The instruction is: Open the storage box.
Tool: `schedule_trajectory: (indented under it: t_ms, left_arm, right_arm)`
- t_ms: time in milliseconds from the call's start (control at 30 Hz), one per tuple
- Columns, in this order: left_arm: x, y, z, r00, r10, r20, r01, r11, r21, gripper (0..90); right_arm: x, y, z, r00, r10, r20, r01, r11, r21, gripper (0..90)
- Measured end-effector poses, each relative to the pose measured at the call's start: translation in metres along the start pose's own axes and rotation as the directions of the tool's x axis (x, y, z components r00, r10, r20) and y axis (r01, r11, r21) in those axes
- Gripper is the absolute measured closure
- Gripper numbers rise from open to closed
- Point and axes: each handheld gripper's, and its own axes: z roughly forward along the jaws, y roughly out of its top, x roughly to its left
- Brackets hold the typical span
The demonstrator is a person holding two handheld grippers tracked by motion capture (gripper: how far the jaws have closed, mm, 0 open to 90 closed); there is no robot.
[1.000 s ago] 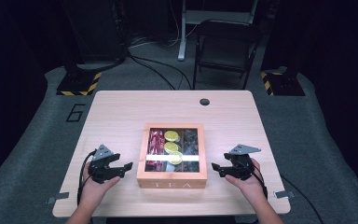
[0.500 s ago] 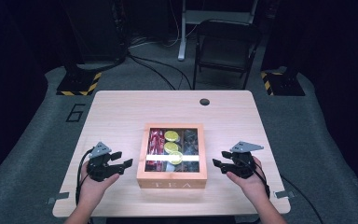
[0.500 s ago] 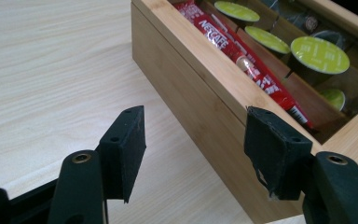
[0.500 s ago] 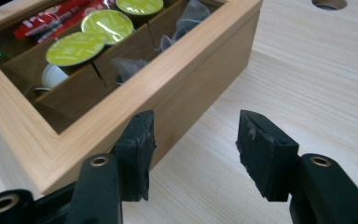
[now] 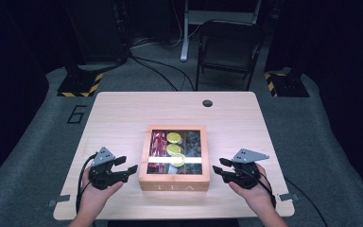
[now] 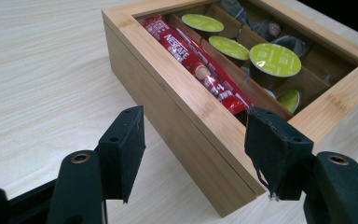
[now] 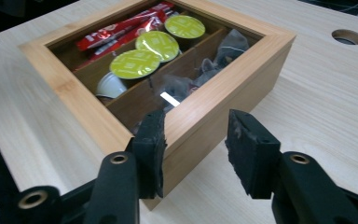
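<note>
Bamboo tea box (image 5: 174, 178) between grippers | left fingers (image 6: 123, 149) apart | right fingers (image 7: 151, 149) closing, empty

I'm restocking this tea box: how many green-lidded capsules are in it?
4 green-lidded capsules, all in the middle compartment of the tea box: one at the far end, one behind it, a large nearer one, and one partly hidden under it. More may lie beneath.

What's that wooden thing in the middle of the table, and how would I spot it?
On the pale table, look near the front edge, between the two grippers. The box sits there: square, bamboo-coloured, with TEA on its front. Its clear top shows red sachets, green-topped pods and dark packets.
</note>
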Motion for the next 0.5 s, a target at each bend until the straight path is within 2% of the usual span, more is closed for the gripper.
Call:
schedule_trajectory:
  t_ms: [167,200,233,267,433,500]
  left_arm:
    - [-0.001,-0.007,0.002,0.9998,-0.016,0.014,0.016,0.9998,-0.011,40.2]
    - [-0.001,-0.007,0.002,0.9998,-0.016,0.014,0.016,0.9998,-0.011,40.6]
    - [0.002,-0.009,0.004,0.9994,-0.033,0.011,0.033,0.9994,-0.004,41.5]
    - [0.002,-0.009,0.004,0.9994,-0.033,0.011,0.033,0.9994,-0.004,41.5]
    - [0.007,-0.012,0.005,0.9989,-0.047,0.009,0.047,0.9989,-0.009,42.0]
    - [0.011,-0.013,0.005,0.9980,-0.063,0.010,0.063,0.9978,-0.018,42.0]
  right_arm:
    - [0.005,-0.007,-0.004,1.0000,-0.008,0.003,0.008,1.000,0.000,70.3]
    - [0.005,-0.007,-0.004,1.0000,-0.008,0.003,0.008,1.000,0.000,70.3]
    - [0.006,-0.012,-0.003,1.0000,0.001,-0.010,-0.001,1.000,0.000,74.9]
    - [0.006,-0.015,-0.003,0.9998,0.002,-0.018,-0.002,1.000,0.005,77.1]
    - [0.007,-0.026,0.001,0.9992,0.009,-0.038,-0.008,1.000,0.019,82.7]
    - [0.009,-0.031,0.004,0.9978,-0.010,-0.065,0.013,0.999,0.042,86.3]
